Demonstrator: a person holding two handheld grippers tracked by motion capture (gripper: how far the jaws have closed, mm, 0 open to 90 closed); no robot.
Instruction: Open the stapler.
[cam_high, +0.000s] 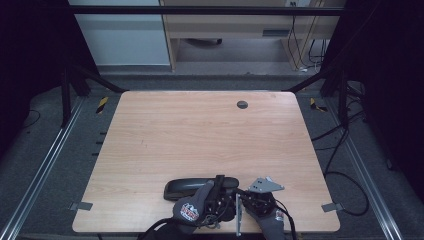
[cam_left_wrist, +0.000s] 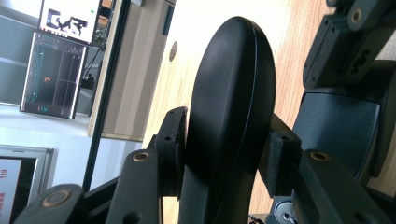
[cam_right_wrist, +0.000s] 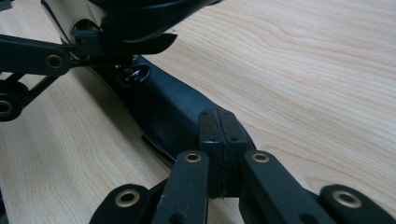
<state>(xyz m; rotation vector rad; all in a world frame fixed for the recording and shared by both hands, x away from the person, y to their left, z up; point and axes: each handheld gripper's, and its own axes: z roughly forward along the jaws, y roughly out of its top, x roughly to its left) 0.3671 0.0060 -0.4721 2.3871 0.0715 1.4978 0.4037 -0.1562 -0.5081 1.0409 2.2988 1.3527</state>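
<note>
A long black case (cam_high: 186, 187) lies near the front edge of the wooden table (cam_high: 200, 130). My left gripper (cam_high: 220, 181) is shut on its raised black oval shell (cam_left_wrist: 229, 107), with both pads (cam_left_wrist: 173, 149) pressing on the shell's sides. The case's dark lower body (cam_right_wrist: 163, 102) rests on the wood under that shell. My right gripper (cam_right_wrist: 219, 135) is shut, pad against pad, with nothing between, and its tip sits at the end of the lower body. In the high view the right gripper (cam_high: 241, 194) is just right of the left one, under its grey plate (cam_high: 266, 185).
A dark round hole (cam_high: 242, 104) is set in the table's far side. Metal brackets (cam_high: 80, 205) stick out at the front corners. Cables (cam_high: 345, 175) trail over the floor on the right. A wooden desk (cam_high: 225, 30) stands beyond the table.
</note>
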